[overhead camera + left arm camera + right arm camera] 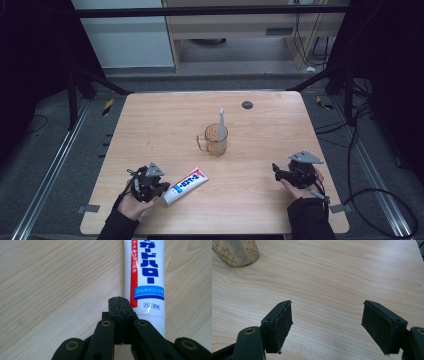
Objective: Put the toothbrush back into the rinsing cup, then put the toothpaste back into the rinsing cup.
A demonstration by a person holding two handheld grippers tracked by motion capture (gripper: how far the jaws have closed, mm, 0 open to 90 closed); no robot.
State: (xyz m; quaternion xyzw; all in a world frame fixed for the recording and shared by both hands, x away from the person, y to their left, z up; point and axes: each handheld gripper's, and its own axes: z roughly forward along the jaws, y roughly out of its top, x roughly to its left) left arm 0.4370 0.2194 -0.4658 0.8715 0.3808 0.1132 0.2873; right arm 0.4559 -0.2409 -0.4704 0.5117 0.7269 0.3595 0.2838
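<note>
A white toothpaste tube [187, 184] with red and blue print lies flat on the wooden table [260, 125] at the front left, cap end toward the person. My left gripper [161, 189] rests beside that cap end. In the left gripper view its jaws [120, 305] are pressed together with nothing between them, and the tube [147, 277] lies just to their right. My right gripper [279, 171] sits at the front right, held by a hand. Seen in the right gripper view, it [327, 321] is open over bare wood.
A clear glass mug [216, 139] holding an upright white toothbrush [221, 125] stands at the table's middle; its base [237, 252] shows at the right gripper view's top left. A small dark round disc [247, 104] lies near the far edge. Cables trail on the floor at right.
</note>
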